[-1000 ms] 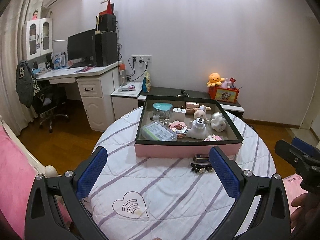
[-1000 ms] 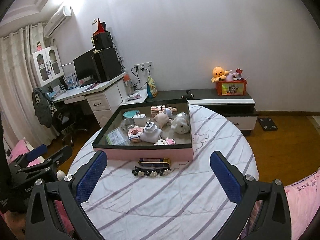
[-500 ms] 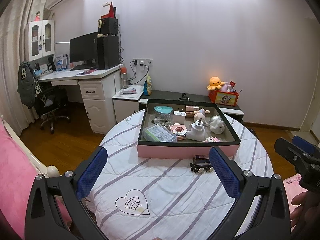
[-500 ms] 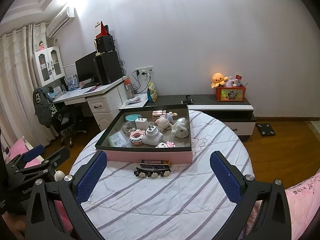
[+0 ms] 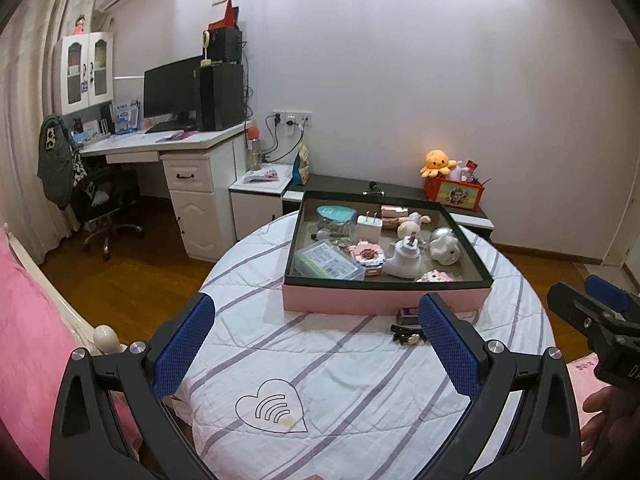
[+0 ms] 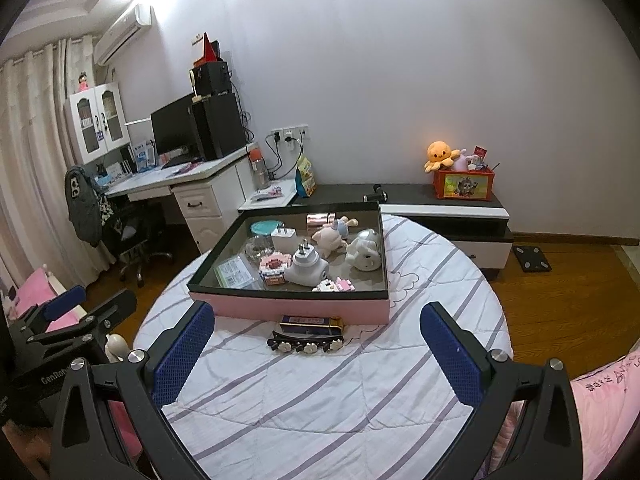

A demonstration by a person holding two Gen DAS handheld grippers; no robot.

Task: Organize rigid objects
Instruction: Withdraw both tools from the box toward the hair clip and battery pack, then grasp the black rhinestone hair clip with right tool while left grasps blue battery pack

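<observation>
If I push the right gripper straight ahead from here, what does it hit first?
Probably the black hair clip with white flowers lying on the striped tablecloth, with the small dark box and the pink tray wall just behind. The right gripper is open and empty; depth is uncertain.

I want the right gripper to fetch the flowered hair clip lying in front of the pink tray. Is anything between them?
Nothing visible. Only bare striped cloth lies between the open right gripper and the hair clip. A small gold-and-blue box sits just behind the clip, against the tray.
</observation>
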